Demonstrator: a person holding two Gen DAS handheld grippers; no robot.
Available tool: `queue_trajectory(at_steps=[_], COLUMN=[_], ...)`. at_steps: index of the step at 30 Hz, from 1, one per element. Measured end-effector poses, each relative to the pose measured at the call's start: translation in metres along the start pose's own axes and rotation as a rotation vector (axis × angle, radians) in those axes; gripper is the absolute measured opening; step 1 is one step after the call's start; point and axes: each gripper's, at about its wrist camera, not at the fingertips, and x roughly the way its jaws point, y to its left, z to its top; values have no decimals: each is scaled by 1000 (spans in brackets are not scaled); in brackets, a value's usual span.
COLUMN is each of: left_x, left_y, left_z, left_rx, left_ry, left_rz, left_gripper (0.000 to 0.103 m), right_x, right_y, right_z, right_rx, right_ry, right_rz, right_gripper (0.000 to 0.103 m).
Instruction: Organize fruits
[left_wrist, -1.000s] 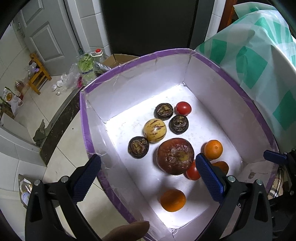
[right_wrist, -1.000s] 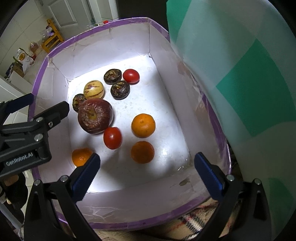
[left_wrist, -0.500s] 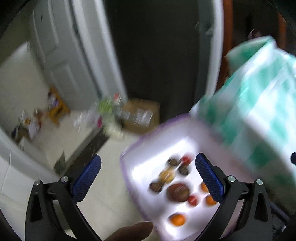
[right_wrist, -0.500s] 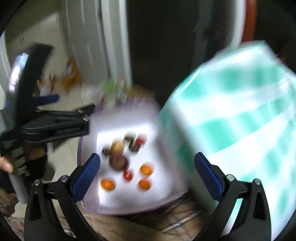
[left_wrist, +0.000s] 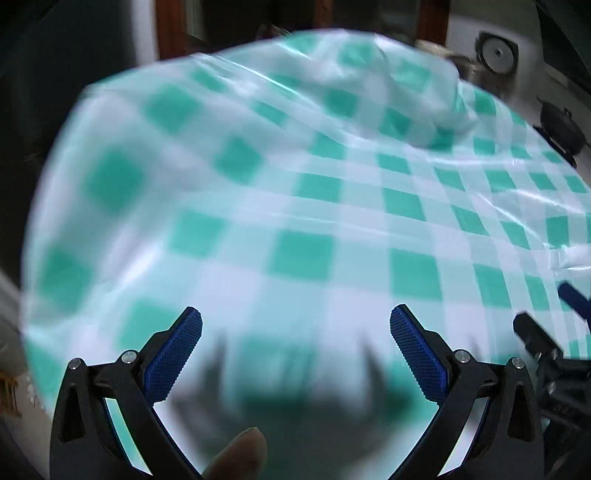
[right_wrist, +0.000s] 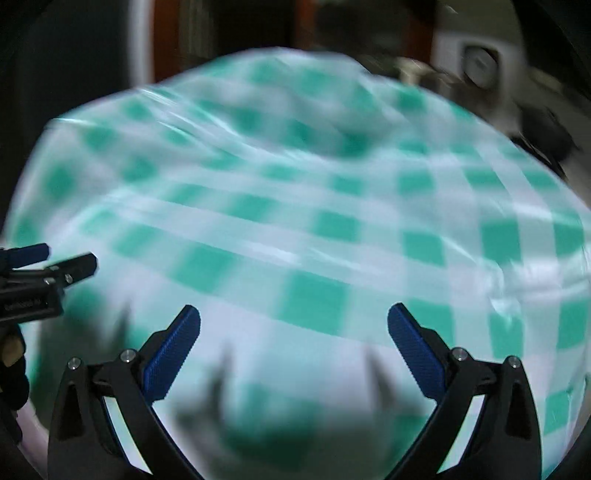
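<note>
Both views are filled by a green-and-white checked plastic cloth (left_wrist: 314, 206), blurred by motion. The left gripper (left_wrist: 295, 336) is spread wide with nothing between its blue pads (left_wrist: 173, 354). The right gripper (right_wrist: 293, 334) is equally wide apart and holds nothing. No fruit shows in either view, so I cannot tell where it lies
</note>
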Motion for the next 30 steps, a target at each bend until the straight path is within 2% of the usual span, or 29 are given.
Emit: queue_trajectory(at_steps=[3, 9, 13, 19, 23, 26, 30], left_x=[35, 75, 77, 85, 86, 86, 85], left_y=[-24, -45, -44, -44, -40, -39, -39], left_z=[11, 18, 21, 25, 26, 26, 26], left_rx=[30, 82, 81, 98, 80, 74, 76], left_ry=[33, 69, 63, 66, 66, 66, 66], left_rz=[-16, -58, -73, -24, -9, -3, -1], left_gripper=[99, 99, 99, 99, 99, 99, 99], right_x=[29, 67, 72, 78, 85, 86, 86], right_y=[-20, -26, -29, -27, -34, -35, -35], right_z=[2, 8, 12, 12, 12, 11, 10], right_rx=[63, 98, 120, 130, 202, 206, 207], right_ry=[57, 134, 153, 189, 198, 166, 165], right_rz=[-35, -78, -91, -97, -67, -69, -68], right_gripper=[102, 102, 102, 102, 102, 102, 102])
